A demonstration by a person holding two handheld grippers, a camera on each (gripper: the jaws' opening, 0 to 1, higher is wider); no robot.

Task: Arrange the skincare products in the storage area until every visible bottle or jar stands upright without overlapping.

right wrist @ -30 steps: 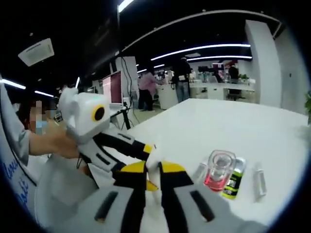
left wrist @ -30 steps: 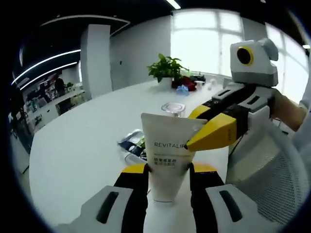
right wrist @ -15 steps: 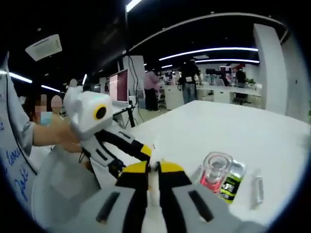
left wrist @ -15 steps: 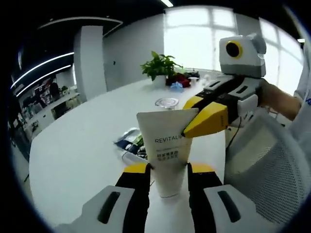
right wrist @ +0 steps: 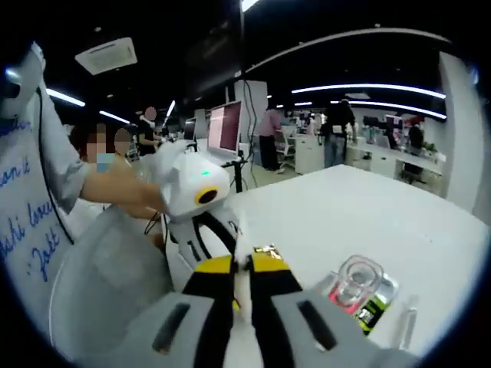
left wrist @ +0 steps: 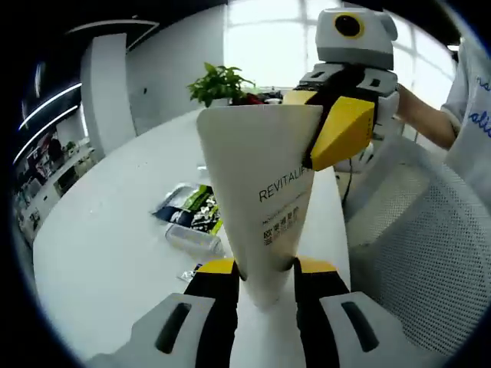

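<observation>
Tube cap behind left tongs

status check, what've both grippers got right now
Left gripper shut on white tube near its cap end. Right gripper shut on tube's flat crimped end. Clear jar and sachets lie on table, apart.

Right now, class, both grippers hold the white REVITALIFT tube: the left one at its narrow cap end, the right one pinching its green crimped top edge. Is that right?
Not quite: the crimped top edge is white, not green, as the left gripper view shows. The left gripper does hold the tube at its narrow end, and the right gripper pinches the wide top edge.
</observation>
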